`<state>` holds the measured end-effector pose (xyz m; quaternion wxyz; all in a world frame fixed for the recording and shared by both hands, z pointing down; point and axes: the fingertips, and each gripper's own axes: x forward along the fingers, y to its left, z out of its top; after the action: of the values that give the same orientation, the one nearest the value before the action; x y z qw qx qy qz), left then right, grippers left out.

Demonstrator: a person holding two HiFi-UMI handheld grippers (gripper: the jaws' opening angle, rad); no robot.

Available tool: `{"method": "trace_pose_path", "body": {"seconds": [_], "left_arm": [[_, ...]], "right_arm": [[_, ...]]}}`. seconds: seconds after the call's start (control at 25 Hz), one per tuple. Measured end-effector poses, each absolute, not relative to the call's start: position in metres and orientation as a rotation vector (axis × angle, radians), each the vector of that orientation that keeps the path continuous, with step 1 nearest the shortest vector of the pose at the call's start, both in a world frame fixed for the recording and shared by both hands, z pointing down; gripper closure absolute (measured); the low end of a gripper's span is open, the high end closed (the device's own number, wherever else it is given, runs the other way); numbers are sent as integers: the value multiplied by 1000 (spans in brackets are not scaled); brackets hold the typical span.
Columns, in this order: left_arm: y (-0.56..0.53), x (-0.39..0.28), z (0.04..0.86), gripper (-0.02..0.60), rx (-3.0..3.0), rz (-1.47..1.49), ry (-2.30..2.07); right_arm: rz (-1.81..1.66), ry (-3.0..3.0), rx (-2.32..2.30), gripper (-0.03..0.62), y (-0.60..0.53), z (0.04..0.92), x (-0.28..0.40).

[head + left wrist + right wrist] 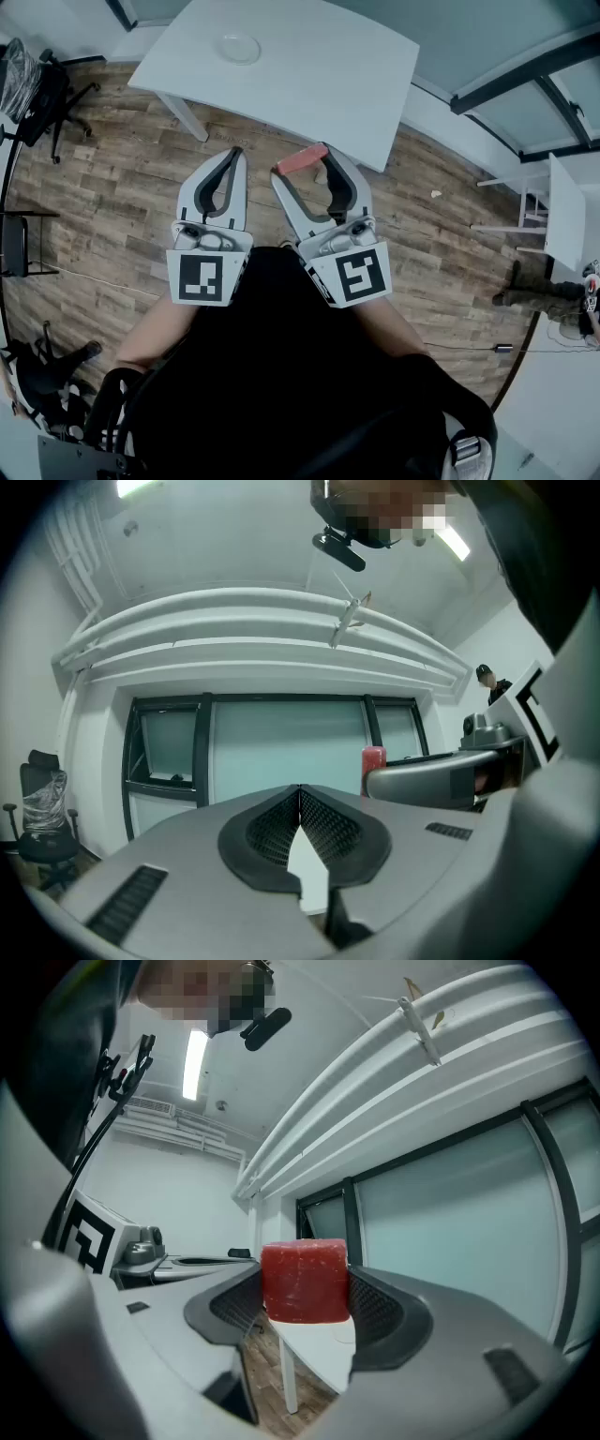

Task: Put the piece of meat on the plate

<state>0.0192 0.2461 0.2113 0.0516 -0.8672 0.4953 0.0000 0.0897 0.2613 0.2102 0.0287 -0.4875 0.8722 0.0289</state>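
White desk (pixel 319 70) bearing clear round plate (pixel 238 47) stands on wood-plank floor (pixel 112 187); right tongs (pixel 304 169) pinch red meat block (pixel 302 157), left tongs (pixel 234 154) pressed together.

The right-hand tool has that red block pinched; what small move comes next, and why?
Probably carry the right tool forward over the table toward the plate: the meat is gripped, but hangs by the table's near edge, while the plate sits at the far side.

a white table (pixel 309 66) stands on the wooden floor (pixel 112 187); a clear plate (pixel 239 47) lies toward its far side.
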Motion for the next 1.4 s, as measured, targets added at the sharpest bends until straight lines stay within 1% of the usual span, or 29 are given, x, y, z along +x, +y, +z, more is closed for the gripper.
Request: {"method": "trace_pose_path", "body": {"seconds": [0.36,0.52,0.96,1.4], "left_arm": [[251,36,221,577,-2638,11,1550],[241,29,228,577,-2642,0,1588],[152,-16,237,577,-2682,-4,1582],[76,-62,231,577,-2713,36,1530]], "right_arm": [[23,2692,-1458,312,263,218,108],[-22,2708,-1458,312,254,226,106],[-60,2726,-1478,312,167,233,60],[1,2712,-1521,312,92,221,8]]}}
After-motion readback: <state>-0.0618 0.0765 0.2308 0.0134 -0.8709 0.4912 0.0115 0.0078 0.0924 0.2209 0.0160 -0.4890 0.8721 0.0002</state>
